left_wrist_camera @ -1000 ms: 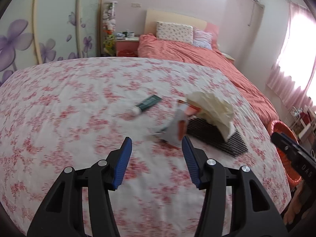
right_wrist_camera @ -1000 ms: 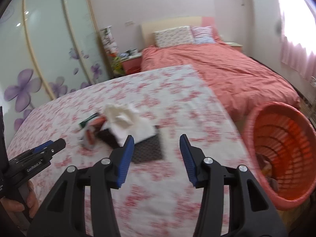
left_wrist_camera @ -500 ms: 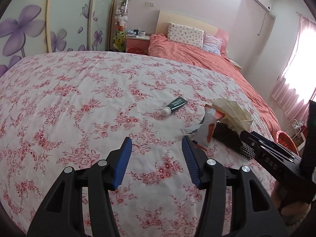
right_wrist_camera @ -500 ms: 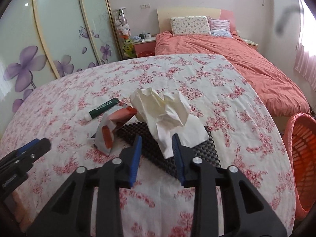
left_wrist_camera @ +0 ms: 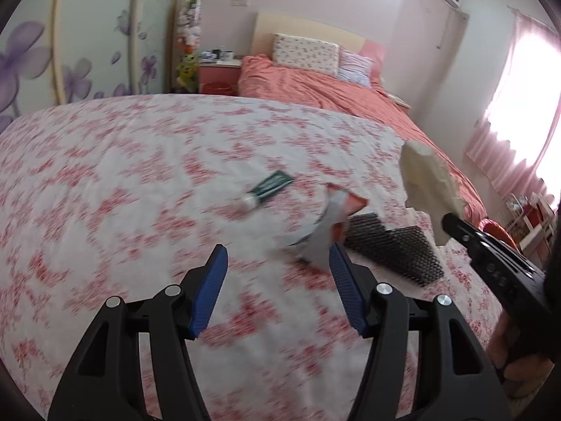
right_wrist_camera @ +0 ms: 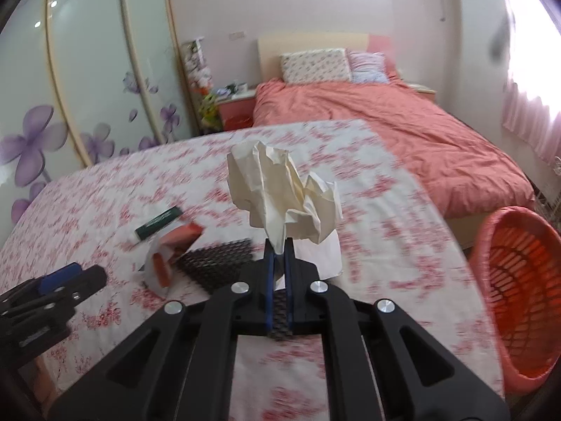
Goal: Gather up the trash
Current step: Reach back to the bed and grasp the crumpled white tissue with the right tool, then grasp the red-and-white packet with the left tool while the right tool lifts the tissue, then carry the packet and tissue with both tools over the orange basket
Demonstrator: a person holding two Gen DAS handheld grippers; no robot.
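bright daylight comes in through the pink curtains (left_wrist_camera: 515,133) on the right and glares white there. the flowery bedspread (left_wrist_camera: 140,182) looks smeared and blurry. both pictures bend at the edges, with dark round corners.

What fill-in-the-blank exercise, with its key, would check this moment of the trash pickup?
1. The right tongs are shut on the crumpled ____.
2. The left tongs are ____, with nothing held.
3. The green tube lies on the floral ____.
4. The basket beside the bed is ____ in colour.

Missing words: tissue; open; sheet; orange
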